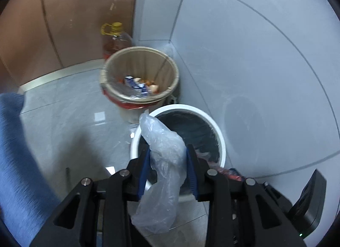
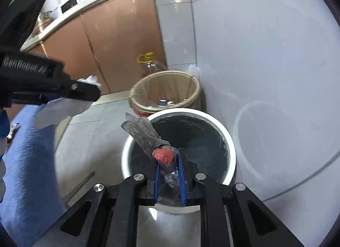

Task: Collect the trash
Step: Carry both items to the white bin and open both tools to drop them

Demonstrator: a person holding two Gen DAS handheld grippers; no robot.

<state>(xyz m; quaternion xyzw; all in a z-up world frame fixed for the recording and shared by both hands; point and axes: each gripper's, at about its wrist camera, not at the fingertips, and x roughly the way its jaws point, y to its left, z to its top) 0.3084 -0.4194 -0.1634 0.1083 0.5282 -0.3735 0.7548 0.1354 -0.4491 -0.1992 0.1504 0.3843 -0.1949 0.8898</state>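
Note:
My left gripper is shut on a crumpled clear plastic bag and holds it over the near rim of a white bin lined with a dark bag. My right gripper is shut on a red and grey plastic wrapper above the same white bin. The left gripper with its clear bag also shows at the left of the right wrist view. The right gripper's body shows at the lower right of the left wrist view.
A beige bin holding food scraps and cartons stands behind the white one, against the tiled wall corner. An oil bottle with a yellow handle stands behind it by brown cabinets. Blue cloth is at the left.

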